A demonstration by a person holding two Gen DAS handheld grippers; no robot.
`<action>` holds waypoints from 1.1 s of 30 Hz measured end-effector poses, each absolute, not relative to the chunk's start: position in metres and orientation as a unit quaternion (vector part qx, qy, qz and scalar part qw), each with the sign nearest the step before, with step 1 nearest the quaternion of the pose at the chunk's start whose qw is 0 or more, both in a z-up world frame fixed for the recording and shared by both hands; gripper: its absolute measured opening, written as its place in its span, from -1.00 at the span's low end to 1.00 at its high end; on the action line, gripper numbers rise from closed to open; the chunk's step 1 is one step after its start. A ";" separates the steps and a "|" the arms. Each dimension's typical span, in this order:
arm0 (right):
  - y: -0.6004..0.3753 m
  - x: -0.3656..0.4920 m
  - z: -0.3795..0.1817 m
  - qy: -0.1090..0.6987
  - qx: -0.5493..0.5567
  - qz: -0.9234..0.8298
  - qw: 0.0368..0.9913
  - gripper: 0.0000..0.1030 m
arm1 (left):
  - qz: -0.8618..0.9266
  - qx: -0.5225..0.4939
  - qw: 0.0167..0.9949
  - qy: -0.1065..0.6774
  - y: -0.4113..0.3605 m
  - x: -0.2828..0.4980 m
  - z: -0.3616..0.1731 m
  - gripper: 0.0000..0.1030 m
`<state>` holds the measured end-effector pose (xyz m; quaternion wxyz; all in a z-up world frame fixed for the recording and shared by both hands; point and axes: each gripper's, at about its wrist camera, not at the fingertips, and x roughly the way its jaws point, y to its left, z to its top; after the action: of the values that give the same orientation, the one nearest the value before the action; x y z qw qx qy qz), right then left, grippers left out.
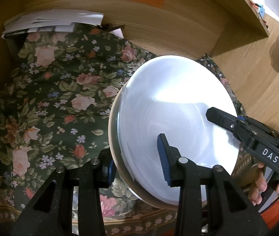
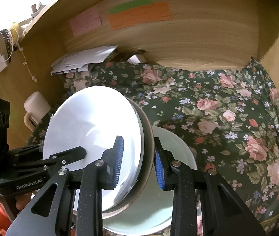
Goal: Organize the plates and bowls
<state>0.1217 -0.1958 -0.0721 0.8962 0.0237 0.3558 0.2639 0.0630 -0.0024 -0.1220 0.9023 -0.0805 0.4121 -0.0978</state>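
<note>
Nearest in both wrist views, the left gripper (image 1: pixel 137 169) and the right gripper (image 2: pixel 137 161) each have their jaws narrowed onto opposite rims of one white bowl (image 1: pixel 174 122), carried tilted above the floral cloth (image 1: pixel 56 98) on the desk. Just under it in the right view lies a pale plate (image 2: pixel 178 147). Further back, papers (image 2: pixel 84 59) lean against the wooden wall. With two rim pinches, uneven hand travel could twist the bowl loose or knock it against the plate.
</note>
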 end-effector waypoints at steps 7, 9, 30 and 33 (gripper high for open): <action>-0.208 0.127 -0.082 0.371 0.031 0.251 0.894 -0.48 | -0.105 -0.074 0.895 0.427 -0.016 0.073 -0.131 -0.26; -0.211 0.129 -0.085 0.376 0.034 0.250 0.892 -0.48 | -0.107 -0.073 0.892 0.433 -0.019 0.076 -0.135 -0.27; -0.223 0.139 -0.100 0.370 0.052 0.258 0.891 -0.24 | -0.107 -0.073 0.895 0.428 -0.018 0.097 -0.148 -0.03; -0.226 0.136 -0.097 0.361 0.057 0.253 0.896 -0.02 | -0.101 -0.077 0.898 0.421 -0.014 0.095 -0.147 0.10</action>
<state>0.1358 -0.2260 -0.0971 0.8957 0.0566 0.3609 0.2534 0.0947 -0.0138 -0.1469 0.8983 -0.0771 0.4206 -0.1009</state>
